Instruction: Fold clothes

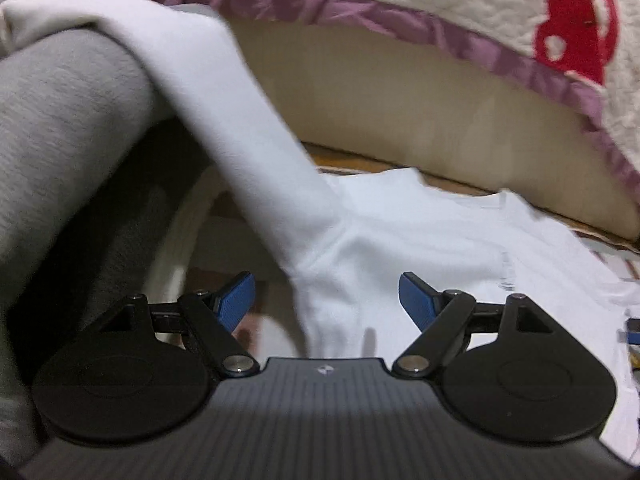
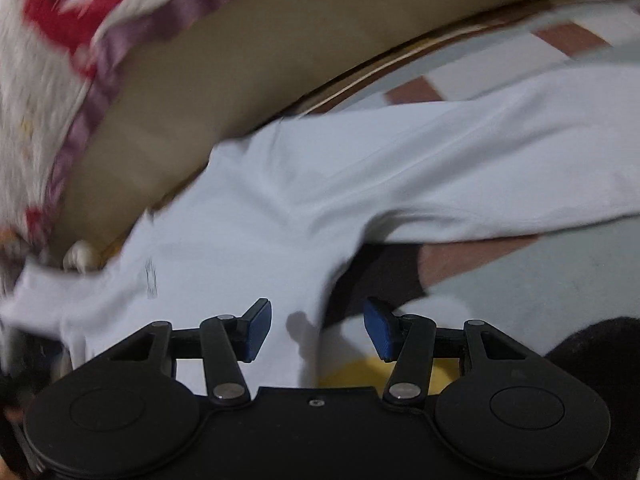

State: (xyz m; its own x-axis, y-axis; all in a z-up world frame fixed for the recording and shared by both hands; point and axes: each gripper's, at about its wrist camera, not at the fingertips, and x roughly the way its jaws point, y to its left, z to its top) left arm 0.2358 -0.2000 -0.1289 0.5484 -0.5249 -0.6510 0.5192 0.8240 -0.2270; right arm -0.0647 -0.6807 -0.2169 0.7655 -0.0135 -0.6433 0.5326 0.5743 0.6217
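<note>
Lying spread across the checked floor [image 2: 560,280], the white long-sleeved shirt [image 1: 420,240] fills the middle of both wrist views. In the left view its near sleeve [image 1: 248,128] rises up and away to the left, draped over a grey garment [image 1: 60,128], while the body of the shirt stays flat below. Behind it stands the pale side of a bed [image 1: 400,112], with a cream quilt [image 1: 460,4] hanging over the top edge (red patches and a purple trim show on it).

The left gripper [image 1: 327,300] hovers just above the shirt where sleeve meets body, its blue pads [image 1: 236,302] spread wide apart and holding nothing.

In the right view the other sleeve [image 2: 500,160] stretches out flat to the right over the brown and pale floor squares. The right gripper [image 2: 318,330] hangs over the lower edge of the shirt near the armpit, its blue pads [image 2: 258,330] likewise parted with nothing between them. A yellow patch [image 2: 352,372] shows on the floor just below the right pad; what it is cannot be told. Both views are blurred.
</note>
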